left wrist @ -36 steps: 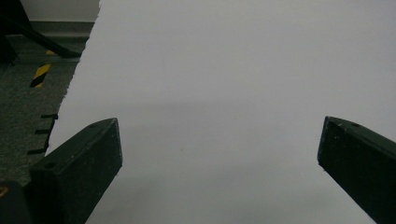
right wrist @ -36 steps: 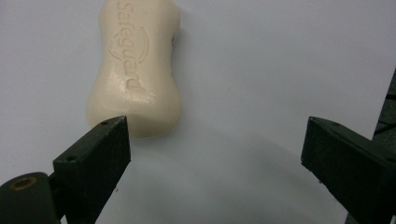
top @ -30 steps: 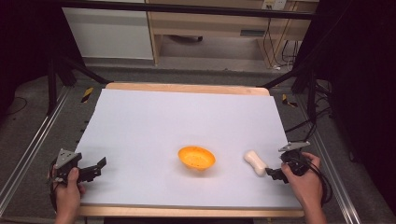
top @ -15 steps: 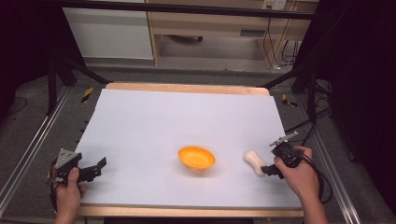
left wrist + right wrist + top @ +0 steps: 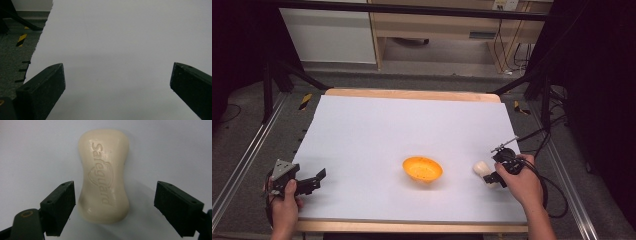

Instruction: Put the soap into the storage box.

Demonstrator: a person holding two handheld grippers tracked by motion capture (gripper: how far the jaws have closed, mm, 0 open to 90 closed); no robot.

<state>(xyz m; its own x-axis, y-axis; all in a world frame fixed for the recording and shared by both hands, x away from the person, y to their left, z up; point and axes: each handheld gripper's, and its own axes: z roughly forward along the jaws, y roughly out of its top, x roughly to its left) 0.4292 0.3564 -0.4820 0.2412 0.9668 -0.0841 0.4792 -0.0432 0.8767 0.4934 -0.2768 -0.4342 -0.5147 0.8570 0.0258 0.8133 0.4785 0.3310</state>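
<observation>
Soap bar point(image 5: 104, 177), cream and waisted, lies flat on the white table sheet point(image 5: 412, 130) near its right edge, just right of the orange bowl point(image 5: 422, 169). Your right gripper point(image 5: 114, 205) straddles its near end; the jaws have just been closing and the bar sits between them, but neither pad presses on it yet, with the wider gap on the right. Centre the 2 jaws on the narrow waist before you squeeze, since soap may slip. "Safeguard" is embossed along the top. Your left gripper point(image 5: 117, 90) rests wide open over bare sheet.
</observation>
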